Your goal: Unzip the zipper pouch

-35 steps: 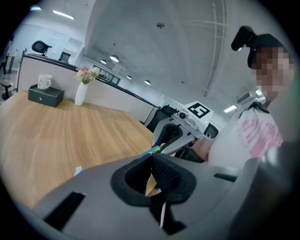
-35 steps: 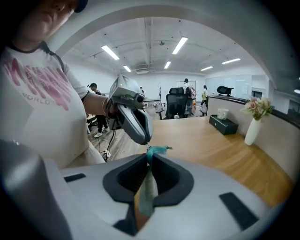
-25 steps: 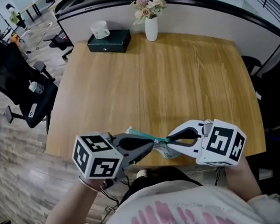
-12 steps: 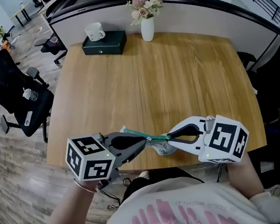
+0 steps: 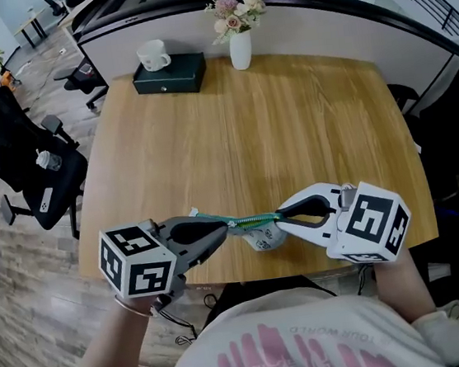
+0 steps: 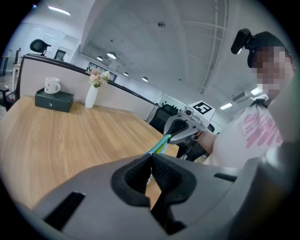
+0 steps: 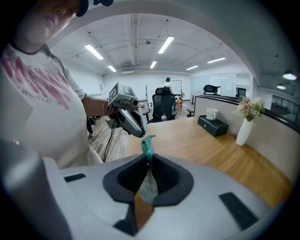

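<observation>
Both ends of the pouch [image 5: 257,234] are clenched, lower centre: left hand-held gripper [image 5: 226,229] one, right hand-held gripper [image 5: 279,216] the other.

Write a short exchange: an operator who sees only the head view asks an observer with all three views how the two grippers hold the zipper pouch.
Operator: From above I can't tell. Is the left gripper really closed on the zipper pouch?
Observer: Yes. In the left gripper view its jaws are together, and the teal zipper strip runs out from between their tips.
Operator: And the right gripper?
Observer: The right gripper view shows grey pouch fabric pinched between its jaws, with the teal end poking up above them.
</observation>
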Action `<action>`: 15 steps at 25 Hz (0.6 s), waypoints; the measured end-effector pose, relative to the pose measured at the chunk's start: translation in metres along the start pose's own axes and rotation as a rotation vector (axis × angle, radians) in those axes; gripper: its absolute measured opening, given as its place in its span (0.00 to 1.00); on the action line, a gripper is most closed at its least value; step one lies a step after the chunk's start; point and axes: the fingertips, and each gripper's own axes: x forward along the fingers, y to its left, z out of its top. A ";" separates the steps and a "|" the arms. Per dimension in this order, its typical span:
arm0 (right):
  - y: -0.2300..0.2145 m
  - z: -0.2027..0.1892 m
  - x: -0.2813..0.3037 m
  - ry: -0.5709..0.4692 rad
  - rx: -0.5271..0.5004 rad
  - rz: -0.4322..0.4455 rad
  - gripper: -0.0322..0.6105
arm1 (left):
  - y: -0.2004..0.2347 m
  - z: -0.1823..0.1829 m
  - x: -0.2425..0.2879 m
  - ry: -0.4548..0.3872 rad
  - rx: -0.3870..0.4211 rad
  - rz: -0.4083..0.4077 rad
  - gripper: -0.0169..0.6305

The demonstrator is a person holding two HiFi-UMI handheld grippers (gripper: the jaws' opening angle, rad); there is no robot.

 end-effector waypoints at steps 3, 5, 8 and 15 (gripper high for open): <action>-0.006 0.000 -0.003 -0.009 0.019 -0.019 0.10 | 0.003 -0.001 -0.002 -0.006 0.000 0.018 0.04; -0.010 -0.001 -0.005 -0.017 0.027 -0.030 0.10 | 0.004 -0.001 -0.003 -0.021 -0.014 0.022 0.04; -0.018 0.000 -0.009 -0.034 0.042 -0.061 0.10 | 0.007 0.000 -0.002 -0.039 -0.030 0.037 0.04; -0.038 0.001 -0.024 -0.074 0.096 -0.175 0.10 | 0.012 0.001 -0.004 -0.061 -0.045 0.063 0.04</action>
